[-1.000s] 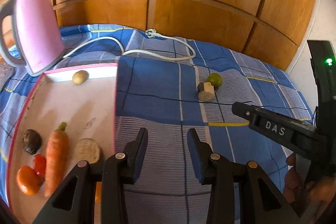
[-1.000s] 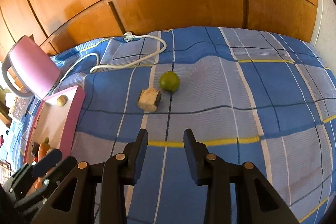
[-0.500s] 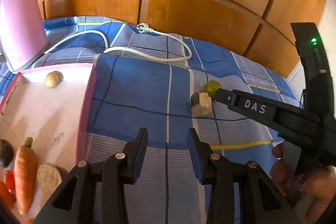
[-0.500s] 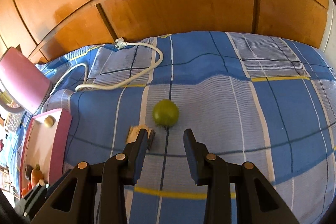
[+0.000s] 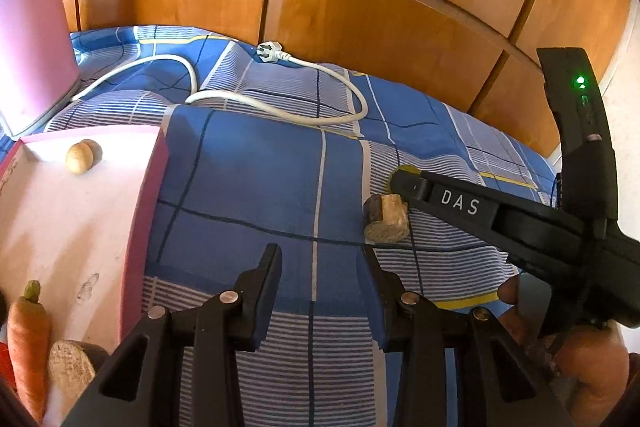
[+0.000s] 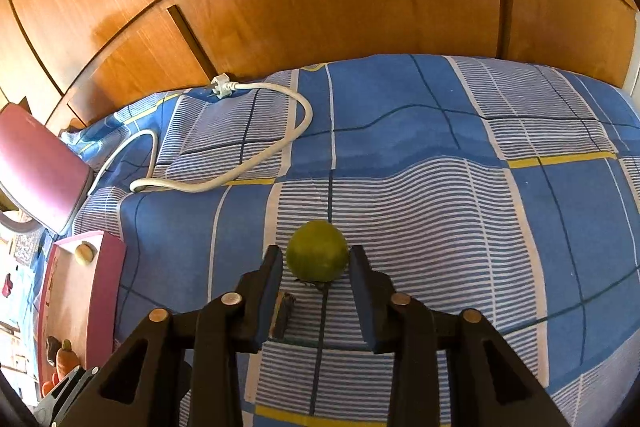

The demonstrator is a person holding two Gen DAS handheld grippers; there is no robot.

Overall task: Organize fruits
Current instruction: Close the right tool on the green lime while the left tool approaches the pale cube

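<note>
Just round smooth green lime (image 6: 317,255) on checked cloth (image 6: 440,203)

Right gripper (image 6: 316,285) angled downward, jaws closing, lime (image 6: 317,250) between fingers (image 6: 269,291). Left gripper (image 5: 320,291) angled downward, jaws parted, nothing between. Person's hand (image 5: 576,355) grips right handle.
</note>
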